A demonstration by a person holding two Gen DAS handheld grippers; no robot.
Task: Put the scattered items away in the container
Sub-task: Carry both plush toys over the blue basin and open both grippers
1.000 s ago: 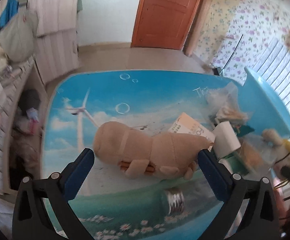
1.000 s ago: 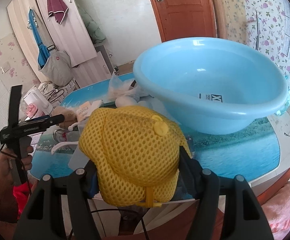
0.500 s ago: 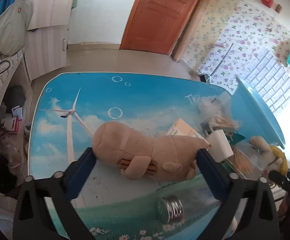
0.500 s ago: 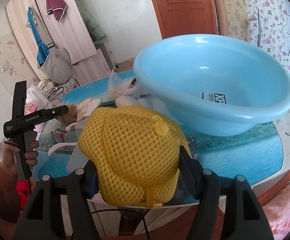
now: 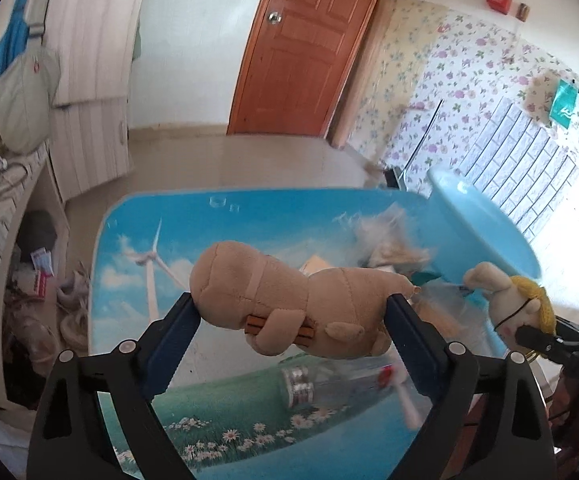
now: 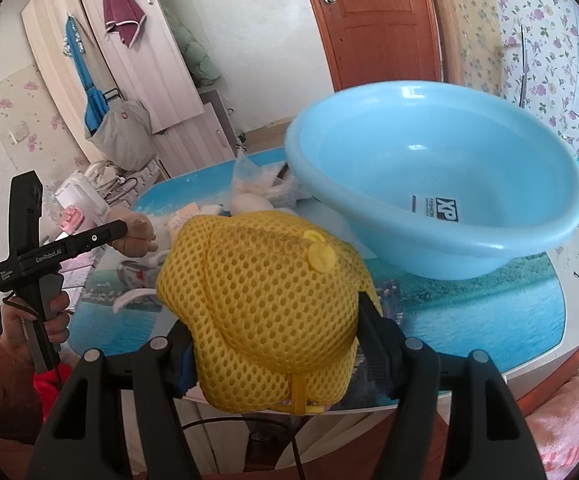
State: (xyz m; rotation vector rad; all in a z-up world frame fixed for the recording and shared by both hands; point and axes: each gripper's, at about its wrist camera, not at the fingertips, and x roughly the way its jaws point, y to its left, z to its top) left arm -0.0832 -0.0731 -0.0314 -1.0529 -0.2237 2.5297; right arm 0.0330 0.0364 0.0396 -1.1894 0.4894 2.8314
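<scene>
My left gripper [image 5: 291, 326] has just been closing its jaws on the tan plush toy [image 5: 289, 306], which lies crosswise between the blue pads, clamped end to end and lifted clear of the table [image 5: 137, 280]. My right gripper [image 6: 275, 340] squeezes the yellow mesh cap [image 6: 265, 304]. Under the plush a clear bottle [image 5: 329, 386] lies on its side. The blue basin [image 6: 437, 184] stands on the table, beyond the cap, tilted.

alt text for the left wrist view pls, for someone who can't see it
The left gripper holds a tan plush toy lengthwise between its blue pads, lifted above a sky-print table. A clear bottle lies below; a light blue basin sits to the right.
</scene>
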